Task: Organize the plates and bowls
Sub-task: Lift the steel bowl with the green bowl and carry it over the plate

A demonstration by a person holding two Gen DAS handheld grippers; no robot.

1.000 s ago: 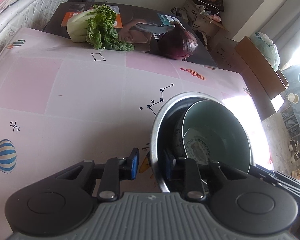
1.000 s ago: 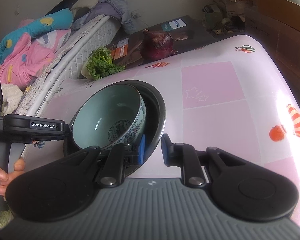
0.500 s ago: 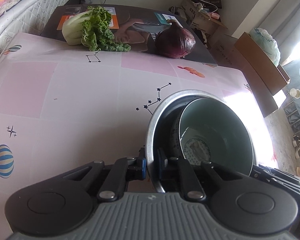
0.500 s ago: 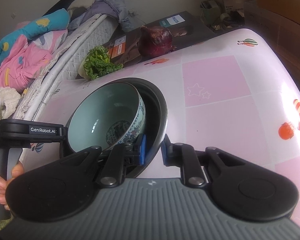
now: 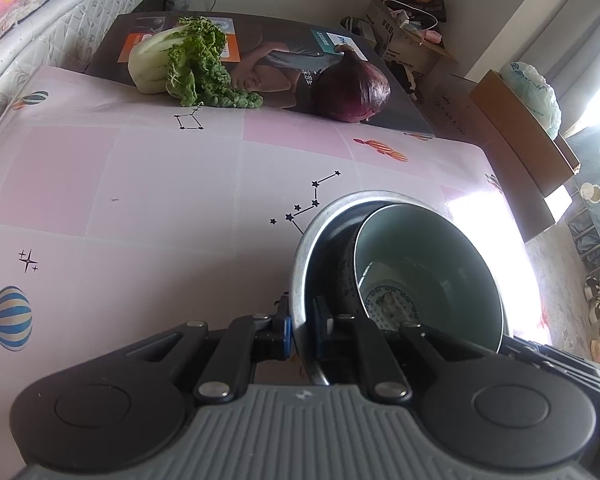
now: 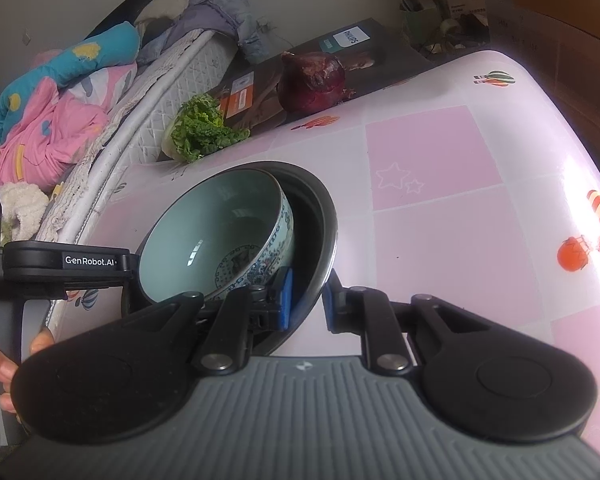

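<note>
Both the left gripper (image 5: 302, 330) and right gripper (image 6: 306, 294) pinch the round steel bowl's (image 5: 300, 264) rim; "GenRobot.AI" labels one, "PHILIPS", seemingly, the dark flat box (image 6: 346, 38).

My left claw (image 5: 301, 330) and right claw (image 6: 307, 300): black linkage arms, silver screws, blue pads, ribbed grey bodies, white "GenRobot.AI" lettering.

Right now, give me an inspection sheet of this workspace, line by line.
Surface: pink patterned tablecloth, bare in the middle.
Job's things: celadon bowl tilted inside metal bowl.
Clutter: leafy greens and red onion on a printed box.
Grippers: left gripper shut on the metal bowl's rim; right gripper shut on the opposite rim.
Cables: white cable in a far carton.
Surroundings: mattress, bedding, cardboard boxes.
</note>
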